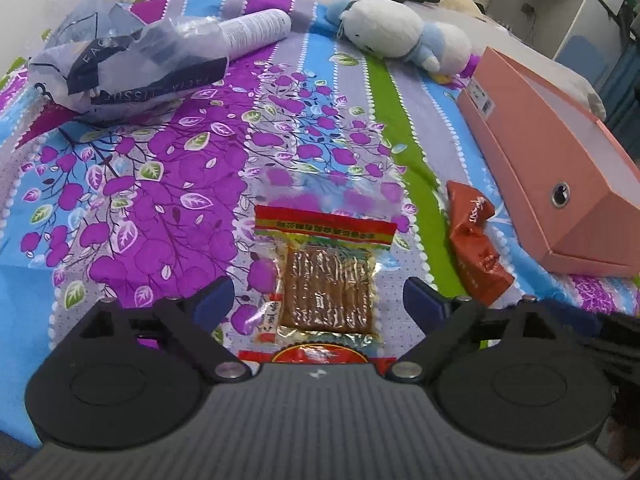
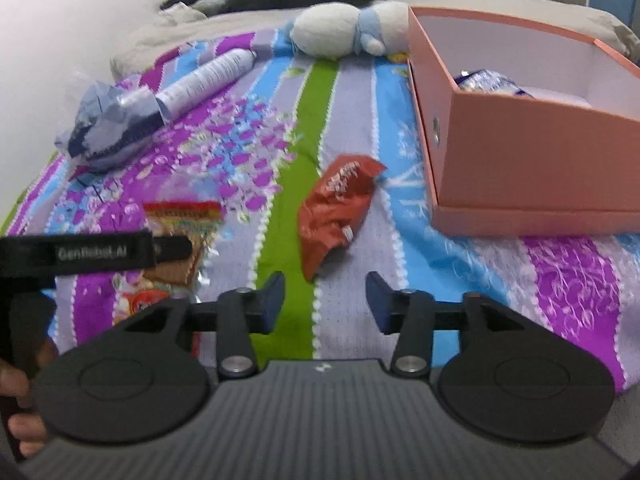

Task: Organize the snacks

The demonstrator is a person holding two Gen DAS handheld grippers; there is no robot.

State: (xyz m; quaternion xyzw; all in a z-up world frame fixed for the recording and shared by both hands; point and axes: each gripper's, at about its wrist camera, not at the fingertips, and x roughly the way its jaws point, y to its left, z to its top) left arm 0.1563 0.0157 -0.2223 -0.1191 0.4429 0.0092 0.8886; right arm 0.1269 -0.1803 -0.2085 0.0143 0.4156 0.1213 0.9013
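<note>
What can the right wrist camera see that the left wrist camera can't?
Only the right wrist view looks inside the pink box, where a blue-and-white packet lies. Only the left wrist view shows the clear snack pack whole, between the open left hand-held gripper. Both show the red packet, the plush toy and the white tube.

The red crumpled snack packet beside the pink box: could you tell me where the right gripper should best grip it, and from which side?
Best guess: take the red packet at its puffed middle, coming from above with the right gripper, whose open jaws already face its near tip. It lies flat and free on the bedspread, lengthwise away from the gripper, clear of the pink box, so the jaws can straddle its narrow width.
</note>
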